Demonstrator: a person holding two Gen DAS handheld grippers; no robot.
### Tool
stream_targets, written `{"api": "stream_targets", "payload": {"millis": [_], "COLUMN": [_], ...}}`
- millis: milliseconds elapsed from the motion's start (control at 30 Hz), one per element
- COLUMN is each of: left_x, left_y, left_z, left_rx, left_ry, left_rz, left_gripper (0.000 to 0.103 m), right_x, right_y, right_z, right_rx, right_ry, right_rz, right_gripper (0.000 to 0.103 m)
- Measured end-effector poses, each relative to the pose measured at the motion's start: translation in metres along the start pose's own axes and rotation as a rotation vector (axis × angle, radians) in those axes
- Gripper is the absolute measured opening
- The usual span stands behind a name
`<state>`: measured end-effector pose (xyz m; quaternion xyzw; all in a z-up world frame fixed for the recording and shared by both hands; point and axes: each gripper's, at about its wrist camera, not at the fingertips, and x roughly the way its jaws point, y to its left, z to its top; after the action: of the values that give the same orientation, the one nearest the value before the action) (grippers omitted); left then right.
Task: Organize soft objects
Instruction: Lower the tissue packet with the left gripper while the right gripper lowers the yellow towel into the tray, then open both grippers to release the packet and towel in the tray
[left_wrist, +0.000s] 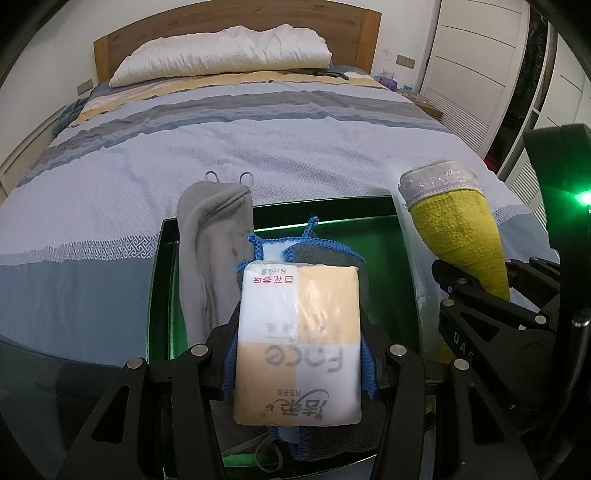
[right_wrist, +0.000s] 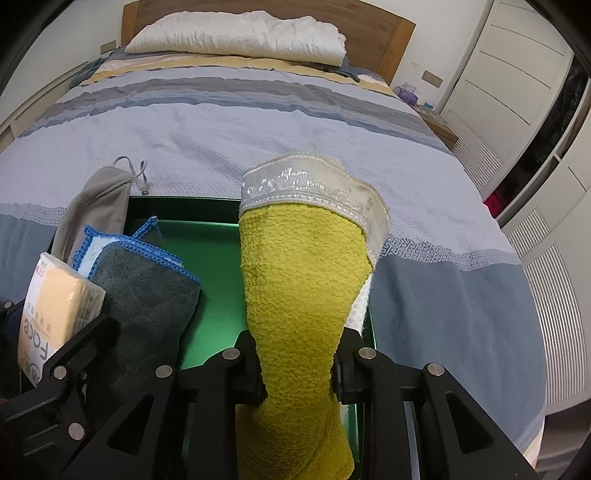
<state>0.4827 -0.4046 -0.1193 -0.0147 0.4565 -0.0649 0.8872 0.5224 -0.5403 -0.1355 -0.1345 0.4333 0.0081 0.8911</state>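
Note:
A green tray (left_wrist: 332, 218) lies on the bed near its foot. A grey fleece cloth (left_wrist: 210, 258) rests along the tray's left side, beside a dark grey cloth with blue edging (right_wrist: 147, 288). My left gripper (left_wrist: 299, 354) is shut on a white and peach tissue pack (left_wrist: 299, 295), held over those cloths. In the right wrist view the pack (right_wrist: 51, 306) shows at the far left. My right gripper (right_wrist: 299, 384) is shut on a rolled yellow towel (right_wrist: 295, 295) with a silver-grey band, which stands upright over the tray's right part. The tray's middle (right_wrist: 218, 280) is bare.
The tray sits on a striped blue-grey bedcover (left_wrist: 258, 147). A white pillow (left_wrist: 221, 55) lies against the wooden headboard at the far end. White wardrobe doors (left_wrist: 472, 55) line the right wall, and a bedside table with small items (left_wrist: 388, 79) stands beside the bed.

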Motion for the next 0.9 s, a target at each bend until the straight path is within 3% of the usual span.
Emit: {"api": "stream_targets", "payload": {"millis": [367,500,667,900], "left_x": [0.0037,0.0035,0.0046,-0.0004], "left_y": [0.0042,0.0056,0.0088,0.0085], "left_z": [0.0022,0.0020,0.0024,0.0040], "left_rx": [-0.022,-0.031,-0.043,-0.042], "left_ry": [0.024,0.027,0.033,0.019], "left_rz": [-0.022,-0.028,-0.032,-0.026], "left_gripper": [0.047,0.052,0.060,0.060], "right_x": [-0.0020,-0.0029,-0.0021,-0.0051], "right_y": [-0.0012,-0.0018,-0.0060,-0.0077], "right_z": [0.0002,0.0011,0.0009,0.0038], "right_rx": [-0.005,-0.005,0.012,0.020], "right_ry": [0.006,0.007,0.012,-0.001], "right_rz": [0.009,0.012,0.015,0.009], "right_gripper": [0.037,0.041,0.053,0.056]}}
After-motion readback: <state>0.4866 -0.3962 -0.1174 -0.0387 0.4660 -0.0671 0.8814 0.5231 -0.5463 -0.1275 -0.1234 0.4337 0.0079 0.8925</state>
